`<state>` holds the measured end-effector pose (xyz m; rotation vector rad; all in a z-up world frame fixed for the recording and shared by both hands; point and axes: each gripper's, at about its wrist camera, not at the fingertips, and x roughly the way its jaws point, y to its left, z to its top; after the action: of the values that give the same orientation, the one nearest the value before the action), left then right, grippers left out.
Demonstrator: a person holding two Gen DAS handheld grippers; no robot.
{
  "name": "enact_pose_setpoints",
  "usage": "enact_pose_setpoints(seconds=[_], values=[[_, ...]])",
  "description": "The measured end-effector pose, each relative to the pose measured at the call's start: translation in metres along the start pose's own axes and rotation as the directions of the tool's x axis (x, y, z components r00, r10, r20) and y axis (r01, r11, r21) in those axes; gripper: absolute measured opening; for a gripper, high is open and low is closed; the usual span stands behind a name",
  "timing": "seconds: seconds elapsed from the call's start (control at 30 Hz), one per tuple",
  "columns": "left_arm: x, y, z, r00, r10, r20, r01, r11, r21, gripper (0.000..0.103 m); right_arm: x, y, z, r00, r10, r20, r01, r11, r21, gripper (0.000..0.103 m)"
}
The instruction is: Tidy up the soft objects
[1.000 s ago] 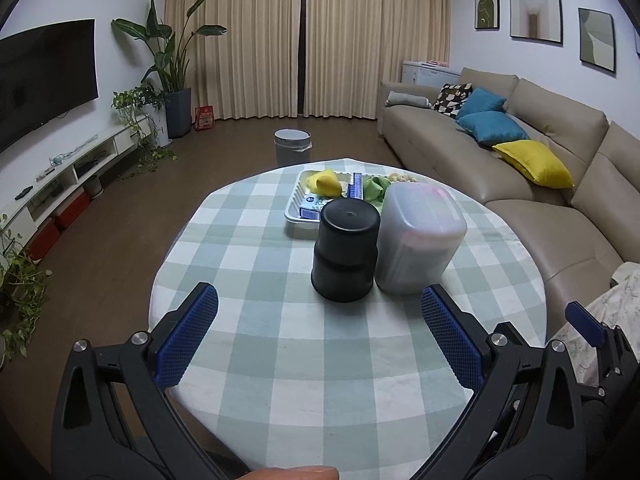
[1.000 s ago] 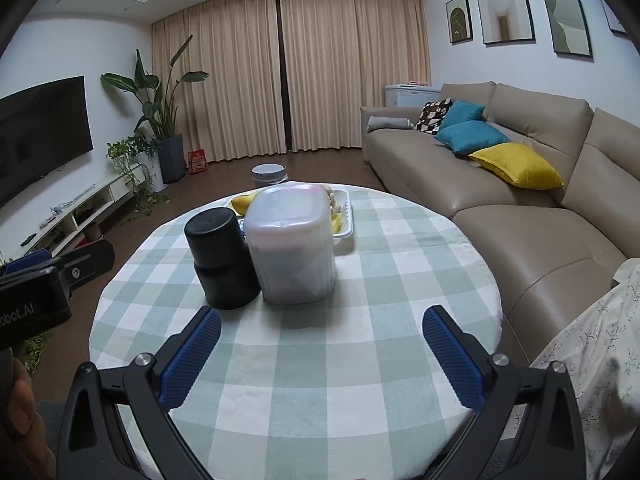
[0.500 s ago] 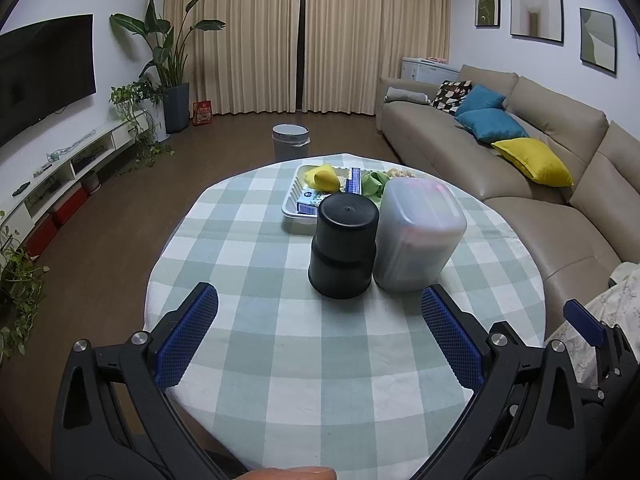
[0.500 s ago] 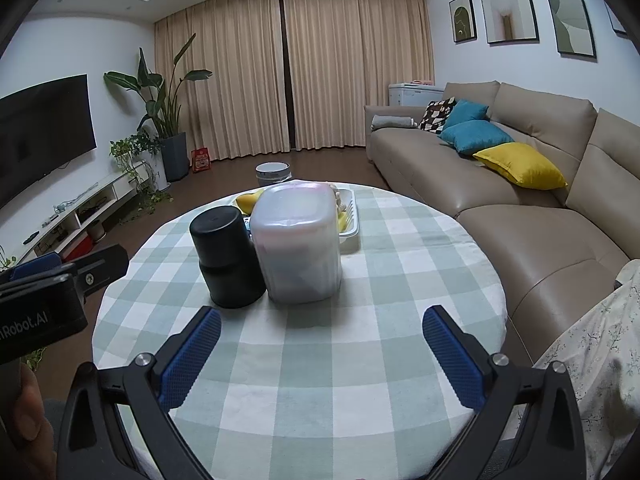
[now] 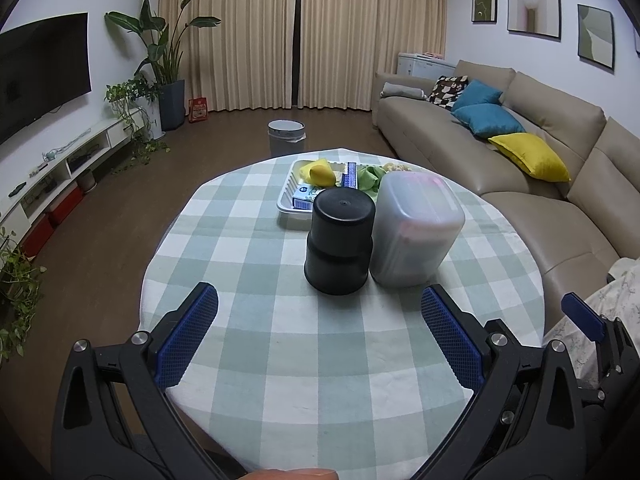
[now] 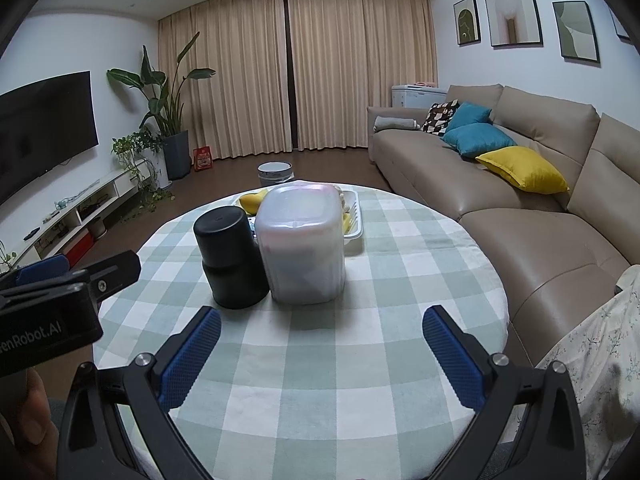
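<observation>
A white tray [image 5: 289,196] at the far side of the round checked table holds soft objects: a yellow one [image 5: 320,173], a green one [image 5: 370,178], a blue-white pack [image 5: 305,195]. In front of it stand an upturned black cup [image 5: 339,242] and an upturned frosted plastic box [image 5: 416,228]. The cup [image 6: 230,256], the box [image 6: 302,246] and the tray [image 6: 354,224] also show in the right wrist view. My left gripper [image 5: 318,340] is open and empty over the near table. My right gripper [image 6: 320,354] is open and empty beside it.
A beige sofa [image 5: 460,144] with blue and yellow cushions stands to the right. A grey bin [image 5: 286,136] stands on the floor beyond the table. A TV unit and plants line the left wall. A floral cloth [image 6: 592,352] lies at the near right.
Both grippers have risen and drawn back slightly, so the table looks a little lower and farther. Nothing on the table has moved.
</observation>
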<state>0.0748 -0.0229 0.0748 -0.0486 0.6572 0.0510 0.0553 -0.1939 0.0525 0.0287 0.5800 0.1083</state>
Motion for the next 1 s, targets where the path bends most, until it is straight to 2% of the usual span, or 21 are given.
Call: enact_pose_setpoints(seconds=[1.0], values=[[0.0022, 0.0078, -0.0008, 1.0, 0.025, -0.01, -0.025, 1.0, -0.009, 0.103, 0.001, 0.0007, 0.0015, 1.0, -0.006, -0.002, 0.006, 1.0, 0.0, 0.103]])
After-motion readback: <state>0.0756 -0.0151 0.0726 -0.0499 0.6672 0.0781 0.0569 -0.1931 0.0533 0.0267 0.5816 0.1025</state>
